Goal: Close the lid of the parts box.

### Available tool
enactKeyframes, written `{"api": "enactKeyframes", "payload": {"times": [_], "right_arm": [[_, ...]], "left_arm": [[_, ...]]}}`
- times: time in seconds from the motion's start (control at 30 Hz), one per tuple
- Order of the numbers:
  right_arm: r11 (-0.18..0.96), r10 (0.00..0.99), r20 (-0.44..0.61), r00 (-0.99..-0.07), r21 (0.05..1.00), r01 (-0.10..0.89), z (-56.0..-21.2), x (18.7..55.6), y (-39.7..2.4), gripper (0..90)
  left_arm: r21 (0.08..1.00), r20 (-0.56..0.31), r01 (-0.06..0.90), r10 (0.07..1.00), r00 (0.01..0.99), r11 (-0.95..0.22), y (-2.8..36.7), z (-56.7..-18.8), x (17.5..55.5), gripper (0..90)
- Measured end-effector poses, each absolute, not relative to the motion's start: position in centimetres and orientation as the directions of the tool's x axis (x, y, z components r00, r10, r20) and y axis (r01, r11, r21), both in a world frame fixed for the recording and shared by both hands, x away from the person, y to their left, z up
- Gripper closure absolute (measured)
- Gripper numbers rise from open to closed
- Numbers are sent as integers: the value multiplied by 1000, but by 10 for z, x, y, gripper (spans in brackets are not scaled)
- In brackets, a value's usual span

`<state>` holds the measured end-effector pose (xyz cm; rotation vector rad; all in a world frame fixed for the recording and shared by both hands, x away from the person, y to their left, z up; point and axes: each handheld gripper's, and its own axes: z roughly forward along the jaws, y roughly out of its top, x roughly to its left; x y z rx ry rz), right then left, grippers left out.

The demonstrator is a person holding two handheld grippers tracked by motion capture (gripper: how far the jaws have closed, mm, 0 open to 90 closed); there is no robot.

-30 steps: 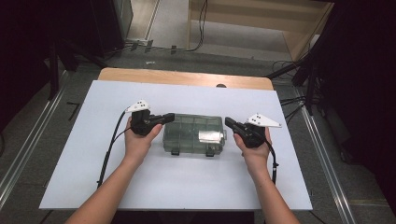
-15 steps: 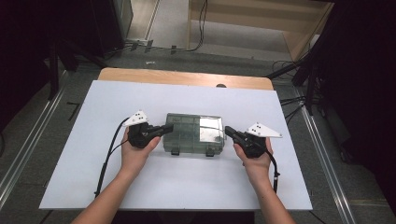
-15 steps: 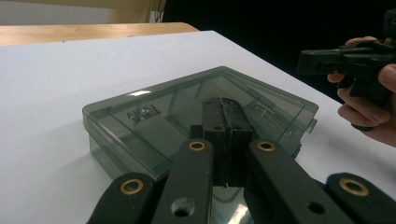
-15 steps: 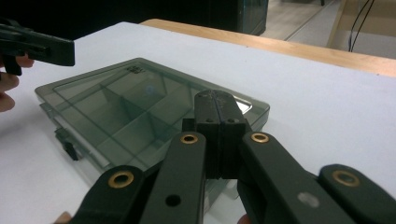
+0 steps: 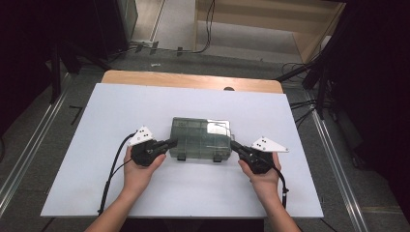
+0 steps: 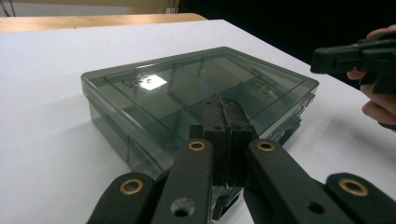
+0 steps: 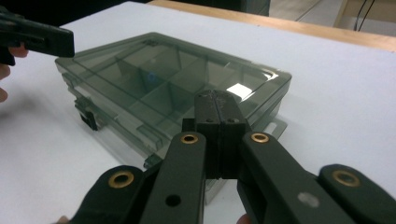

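A smoky see-through compartment box lies flat with its lid closed on the white table; dividers show through the lid. My left gripper is shut with nothing between its jaws, its tip at the box's near left corner. My right gripper is also shut and empty, its tip at the near right corner. Each gripper view shows the other gripper across the box. I cannot tell whether the tips touch the box.
Two dark latches sit on the box's near side. A wooden tabletop edge runs behind the white table. Cables trail from both grippers toward the near edge. Dark stands and floor cables surround the table.
Both hands have drawn back toward the person, from the far part of the box's ends to its near corners. The box stays in about the same place.
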<state>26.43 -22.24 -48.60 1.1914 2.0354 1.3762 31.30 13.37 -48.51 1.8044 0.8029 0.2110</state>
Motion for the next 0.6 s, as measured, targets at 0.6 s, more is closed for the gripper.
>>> {"api": "enactKeyframes", "payload": {"times": [0.6], "right_arm": [[160,845,101,-525,889,429,-502,260,-214,884]], "left_arm": [[877,-256,450,628,735,-170,136,-495,309,888]]}}
